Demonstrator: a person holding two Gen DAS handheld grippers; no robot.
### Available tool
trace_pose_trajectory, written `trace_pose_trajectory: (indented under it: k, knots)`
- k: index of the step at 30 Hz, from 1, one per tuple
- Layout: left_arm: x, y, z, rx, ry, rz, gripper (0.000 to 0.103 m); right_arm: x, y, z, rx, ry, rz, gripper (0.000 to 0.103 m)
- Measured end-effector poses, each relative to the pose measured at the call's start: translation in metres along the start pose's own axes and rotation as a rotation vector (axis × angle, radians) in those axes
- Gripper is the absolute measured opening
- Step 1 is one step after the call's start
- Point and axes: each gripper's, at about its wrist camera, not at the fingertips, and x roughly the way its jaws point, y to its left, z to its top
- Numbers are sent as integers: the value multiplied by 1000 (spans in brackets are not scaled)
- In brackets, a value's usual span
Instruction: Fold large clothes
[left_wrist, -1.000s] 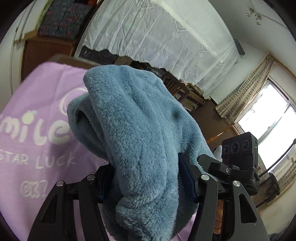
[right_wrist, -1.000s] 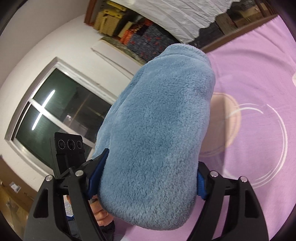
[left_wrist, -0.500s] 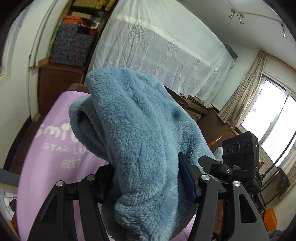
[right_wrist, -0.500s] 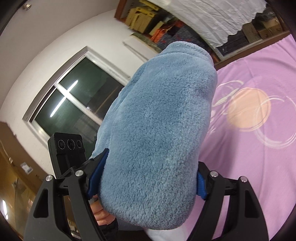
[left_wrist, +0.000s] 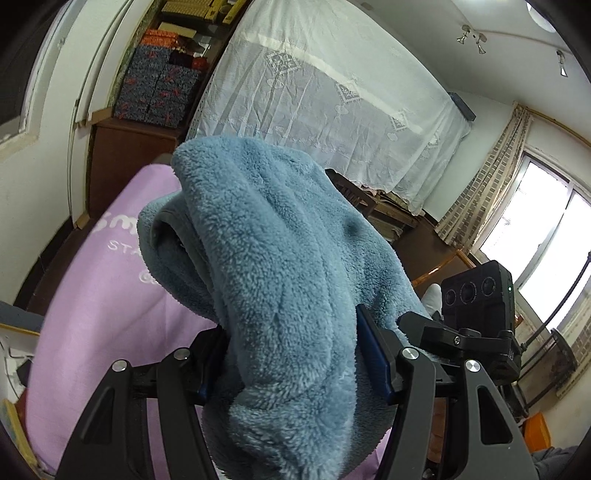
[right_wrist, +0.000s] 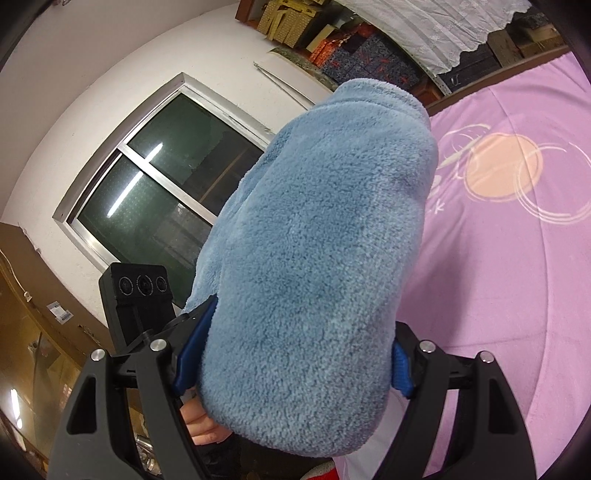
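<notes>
Left tool (left_wrist: 291, 354) on blue fleece (left_wrist: 280, 258); purple sheet (left_wrist: 92, 295) lettering partly hidden.

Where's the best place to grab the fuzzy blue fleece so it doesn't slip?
Grip the thick bunched fold of the blue fleece, as both tongs already do: left tongs and right tongs each pinch it from either side. The plush pile is bulky and floppy, so a doubled-over wad probably holds better than a thin single edge.

Left gripper (left_wrist: 291, 354) and right gripper (right_wrist: 291, 354) both raised, jaws clamped on thick bunches of fleece.
</notes>
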Motion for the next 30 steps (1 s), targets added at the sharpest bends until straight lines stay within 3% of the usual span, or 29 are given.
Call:
trace_pose_trajectory:
  k: [6, 16, 23, 26, 30]
  knots:
    - [18, 2, -3, -8, -5, 12, 64, -2, -18, 0, 35, 3, -2, 76]
    - [20, 51, -6, -74, 18, 75, 64, 56, -31, 0, 58, 82, -11, 76]
    - [55, 123, -19, -192, 108, 148, 64, 122, -74, -3, 129, 195, -89, 76]
    - [75, 148, -34, -219, 182, 199, 74, 143, -94, -11, 115, 251, -194, 76]
    - [73, 153, -38, -215, 161, 201, 79, 146, -84, -8, 58, 278, -229, 79]
